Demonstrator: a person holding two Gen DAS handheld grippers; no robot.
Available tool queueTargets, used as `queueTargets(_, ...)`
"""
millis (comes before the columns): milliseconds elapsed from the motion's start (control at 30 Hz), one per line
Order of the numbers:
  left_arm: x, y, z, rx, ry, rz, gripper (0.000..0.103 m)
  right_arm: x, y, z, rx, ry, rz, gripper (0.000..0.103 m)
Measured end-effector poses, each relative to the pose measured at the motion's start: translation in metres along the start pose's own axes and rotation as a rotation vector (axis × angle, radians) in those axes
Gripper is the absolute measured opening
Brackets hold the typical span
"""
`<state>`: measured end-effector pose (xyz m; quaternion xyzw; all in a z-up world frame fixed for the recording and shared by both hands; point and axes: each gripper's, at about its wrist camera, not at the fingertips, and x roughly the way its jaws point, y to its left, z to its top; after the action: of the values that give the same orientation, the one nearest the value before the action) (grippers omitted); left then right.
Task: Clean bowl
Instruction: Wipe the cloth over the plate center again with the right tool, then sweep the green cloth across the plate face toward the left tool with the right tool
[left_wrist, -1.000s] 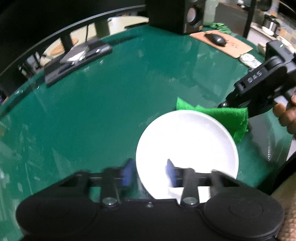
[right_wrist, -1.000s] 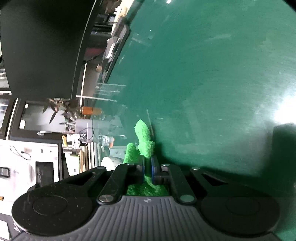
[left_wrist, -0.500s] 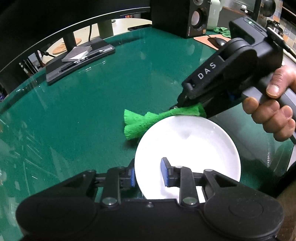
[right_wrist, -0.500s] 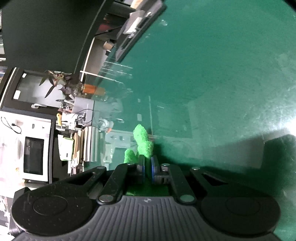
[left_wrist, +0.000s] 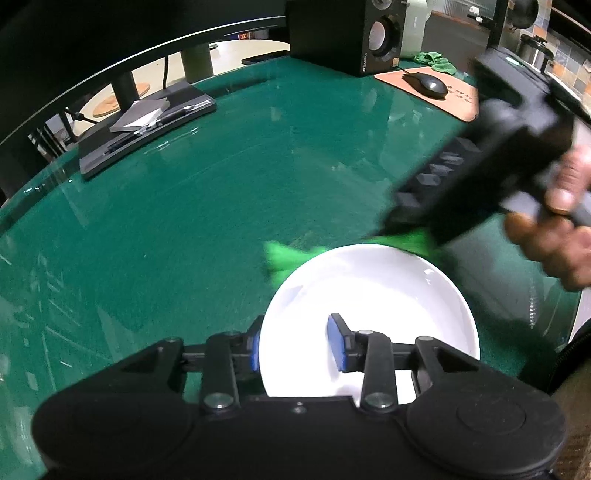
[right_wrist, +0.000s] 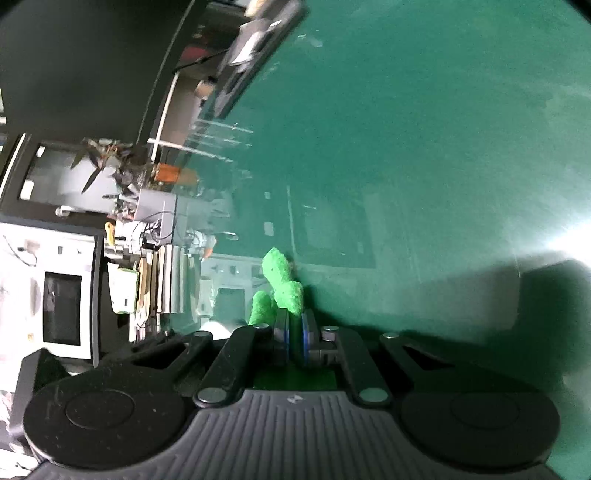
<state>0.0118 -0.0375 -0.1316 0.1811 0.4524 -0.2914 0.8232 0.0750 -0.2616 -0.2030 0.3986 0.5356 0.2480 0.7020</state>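
At 6 o'clock in the left wrist view, the left gripper (left_wrist: 299, 345) is being held astride the near rim of the white bowl (left_wrist: 388, 295), one blue pad outside the wall and one inside. Its jaws are opening, and neither pad is being seen pressing the rim, so the bowl is probably being bracketed loosely rather than pinched. The bowl is sitting on the green table (left_wrist: 184, 221), low and right of centre.

At 12 o'clock from the bowl, along its far rim, the green cloth (left_wrist: 288, 256) is being dragged by the right gripper (left_wrist: 413, 240), blurred, with a hand (left_wrist: 554, 229) wrapped round its handle at 3 o'clock. The cloth is likely being brought in for wiping the inside.

Farther off, a black stand (left_wrist: 144, 129) at 10 o'clock and a mouse (left_wrist: 424, 83) on its pad at 1 o'clock are being left clear of the work.

Only the right wrist view is showing that right gripper (right_wrist: 293, 338) pressed together on the cloth (right_wrist: 284, 280), a fold sticking out past the pads. Only a white sliver that may be the bowl is being caught there; whether cloth is touching rim cannot be told from either view.
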Motion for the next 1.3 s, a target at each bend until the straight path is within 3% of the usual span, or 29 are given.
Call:
queueTargets(133, 0.0, 0.001, 0.0, -0.002, -0.001, -0.012, 0.035, 0.007, 0.016, 0.003, -0.054, 0.005, 0.018, 0.009)
queueTargets(433, 0.001, 0.001, 0.001, 0.003, -0.005, -0.028, 0.038, -0.039, -0.026, -0.021, 0.054, 0.003, -0.001, 0.008)
queueTargets(767, 0.001, 0.0, 0.001, 0.007, -0.008, -0.022, 0.039, 0.006, 0.011, 0.001, -0.015, 0.0, 0.021, 0.009)
queueTargets(900, 0.002, 0.001, 0.001, -0.003, -0.01, -0.039, 0.042, -0.007, 0.004, -0.002, -0.005, -0.006, 0.032, 0.009)
queueTargets(1067, 0.004, 0.003, 0.002, -0.005, -0.011, -0.048, 0.046, -0.037, -0.018, -0.018, 0.019, -0.004, -0.013, 0.008)
queueTargets(1167, 0.002, 0.002, 0.004, 0.007, -0.004, -0.016, 0.034, -0.042, -0.025, -0.027, 0.04, -0.007, -0.014, 0.008)
queueTargets(1267, -0.012, 0.005, -0.001, 0.002, -0.01, -0.003, 0.033, -0.042, -0.027, -0.029, 0.067, -0.033, -0.005, 0.008)
queueTargets(1300, -0.013, 0.006, -0.002, -0.002, -0.01, -0.005, 0.024, -0.042, -0.027, -0.029, 0.071, -0.038, -0.002, 0.008)
